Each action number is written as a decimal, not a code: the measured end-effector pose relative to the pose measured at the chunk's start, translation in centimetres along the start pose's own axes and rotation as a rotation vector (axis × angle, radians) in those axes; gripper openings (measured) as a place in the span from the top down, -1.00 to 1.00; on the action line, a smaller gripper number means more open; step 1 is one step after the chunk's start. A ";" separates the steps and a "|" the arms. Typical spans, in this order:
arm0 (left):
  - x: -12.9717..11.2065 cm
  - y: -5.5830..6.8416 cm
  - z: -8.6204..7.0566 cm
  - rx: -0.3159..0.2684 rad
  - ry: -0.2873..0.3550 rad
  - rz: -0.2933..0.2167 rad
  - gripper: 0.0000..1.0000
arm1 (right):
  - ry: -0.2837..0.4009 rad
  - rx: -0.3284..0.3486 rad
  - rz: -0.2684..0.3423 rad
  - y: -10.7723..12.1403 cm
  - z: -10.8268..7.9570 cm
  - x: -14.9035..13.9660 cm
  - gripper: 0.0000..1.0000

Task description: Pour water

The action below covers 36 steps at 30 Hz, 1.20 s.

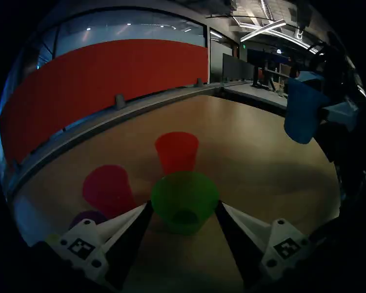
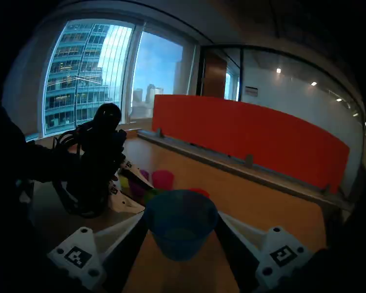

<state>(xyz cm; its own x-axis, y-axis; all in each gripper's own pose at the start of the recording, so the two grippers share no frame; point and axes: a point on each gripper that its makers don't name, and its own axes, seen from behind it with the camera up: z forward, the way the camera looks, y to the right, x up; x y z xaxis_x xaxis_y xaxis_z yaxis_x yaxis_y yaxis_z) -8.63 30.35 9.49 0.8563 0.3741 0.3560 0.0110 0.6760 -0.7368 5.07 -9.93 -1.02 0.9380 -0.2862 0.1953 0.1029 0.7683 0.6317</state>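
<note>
Green cup [image 1: 184, 200] sits squeezed tight between your left fingers [image 1: 124, 220]; your right fingers [image 2: 119, 227] squeeze the blue cup [image 2: 179, 223], up high.

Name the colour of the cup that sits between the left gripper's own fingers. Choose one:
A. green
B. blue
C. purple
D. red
A. In the left gripper view, the green cup sits right between the fingers of the left gripper. The red cup stands farther back on the table, and the blue cup is in the right gripper.
</note>
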 end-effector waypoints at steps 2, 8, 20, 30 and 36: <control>0.1 -0.1 0.3 0.005 -0.002 0.001 -0.86 | -0.001 -0.002 0.000 0.1 -0.1 0.0 -0.82; 0.5 -0.1 0.8 0.010 -0.002 0.003 -0.86 | 0.001 -0.009 0.005 0.6 -0.3 -0.2 -0.82; 0.4 0.5 1.2 -0.001 -0.010 -0.002 -0.74 | 0.011 -0.018 0.003 0.9 -0.6 0.0 -0.82; 1.9 1.0 -0.5 -0.017 0.042 0.007 -0.73 | 0.027 -0.035 0.000 1.2 -0.9 1.1 -0.82; 2.8 1.1 -2.3 -0.007 0.081 0.028 -0.74 | 0.043 -0.034 0.000 1.0 -1.1 2.2 -0.82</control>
<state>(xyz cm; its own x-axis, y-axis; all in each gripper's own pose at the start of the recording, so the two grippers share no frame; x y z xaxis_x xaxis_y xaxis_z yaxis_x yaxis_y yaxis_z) -5.05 30.71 8.34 0.8952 0.3400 0.2882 -0.0099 0.6615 -0.7499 7.60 -9.19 -0.81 0.9512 -0.2624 0.1622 0.1138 0.7872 0.6061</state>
